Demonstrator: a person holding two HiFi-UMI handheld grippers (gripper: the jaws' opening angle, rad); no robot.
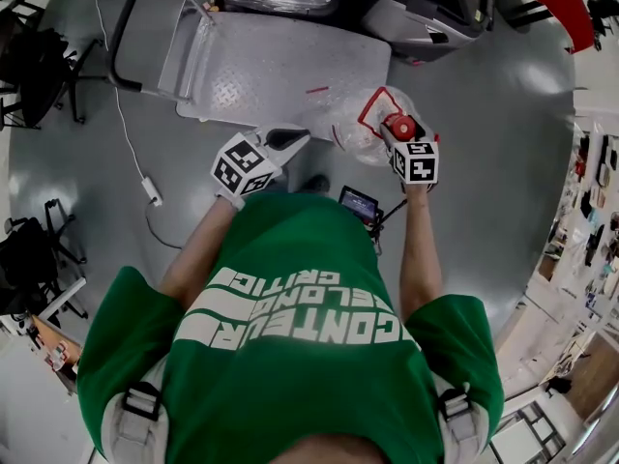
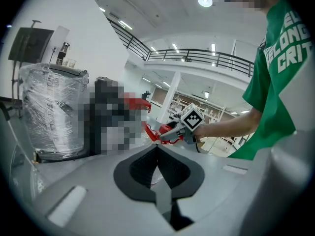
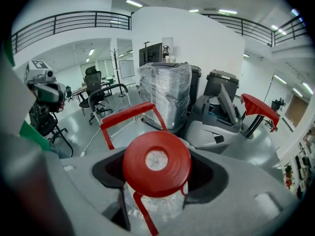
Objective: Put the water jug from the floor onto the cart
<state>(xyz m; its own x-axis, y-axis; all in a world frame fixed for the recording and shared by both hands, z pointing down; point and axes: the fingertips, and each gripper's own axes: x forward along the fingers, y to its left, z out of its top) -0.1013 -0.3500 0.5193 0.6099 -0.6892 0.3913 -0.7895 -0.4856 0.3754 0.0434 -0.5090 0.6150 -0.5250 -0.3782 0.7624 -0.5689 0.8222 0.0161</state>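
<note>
The water jug (image 1: 353, 135) is clear plastic with a red cap (image 1: 402, 124) and a red carry handle (image 1: 372, 104). It sits just off the near right corner of the grey platform cart (image 1: 290, 56). My right gripper (image 1: 395, 138) is shut on the jug's neck under the cap. In the right gripper view the cap (image 3: 156, 162) fills the space between the jaws, with the handle (image 3: 129, 116) sticking out beyond. Whether the jug touches the floor is hidden. My left gripper (image 1: 295, 135) is shut and empty, left of the jug at the cart's near edge; its tips (image 2: 157, 149) meet.
The cart's push handle (image 1: 135, 17) stands at its left end. Beyond the cart are a plastic-wrapped bin (image 3: 165, 95) and a grey machine (image 1: 426, 13). A white cable with an adapter (image 1: 152, 189) lies on the floor at left, near office chairs (image 1: 34, 56). A small screen device (image 1: 358, 203) is by the feet.
</note>
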